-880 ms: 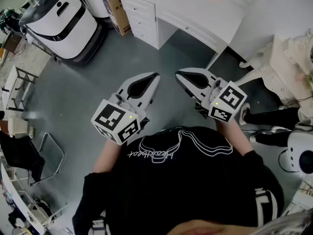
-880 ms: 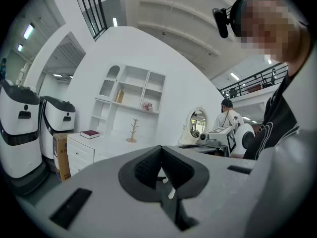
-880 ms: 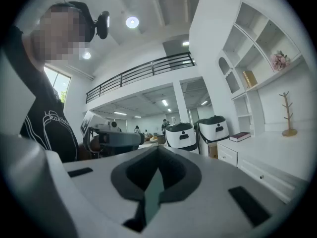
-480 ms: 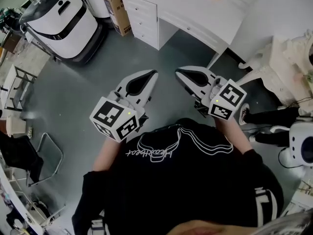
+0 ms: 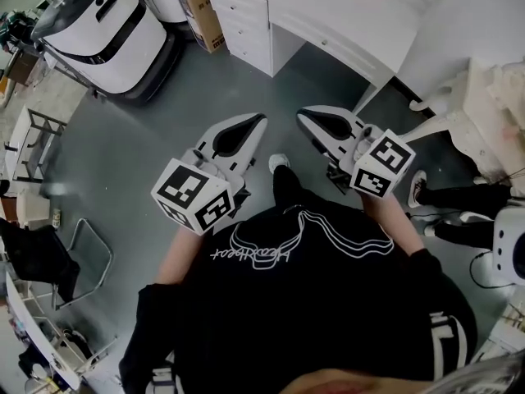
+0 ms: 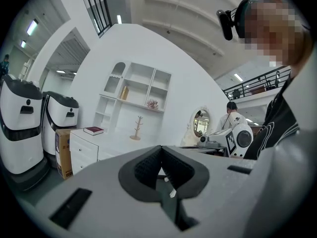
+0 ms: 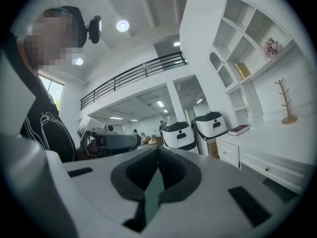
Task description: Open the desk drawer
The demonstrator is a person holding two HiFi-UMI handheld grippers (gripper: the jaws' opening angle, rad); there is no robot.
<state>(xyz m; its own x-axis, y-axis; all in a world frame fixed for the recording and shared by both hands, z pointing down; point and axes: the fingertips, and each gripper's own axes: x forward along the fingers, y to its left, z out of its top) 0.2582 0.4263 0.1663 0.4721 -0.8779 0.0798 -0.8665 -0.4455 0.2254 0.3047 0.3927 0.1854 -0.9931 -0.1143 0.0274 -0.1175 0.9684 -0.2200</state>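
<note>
approach stage. left claw (image 5: 261, 121) and right claw (image 5: 301, 116) are both pressed together and empty, held level side by side. desk (image 5: 344, 11) sits at 12 to 1 o'clock in head view, well apart from both claws, with bare floor (image 5: 164, 97) between. its long front drawer (image 7: 285, 175) is shut, small knob (image 7: 267, 169) showing. a drawer stack (image 5: 246, 25) at the desk's 9 o'clock end is also shut; cannot tell which is meant. judgement: close in first, spread one claw short of the knob, pinch it square, pull straight back and level. a skewed pull may jam it.
</note>
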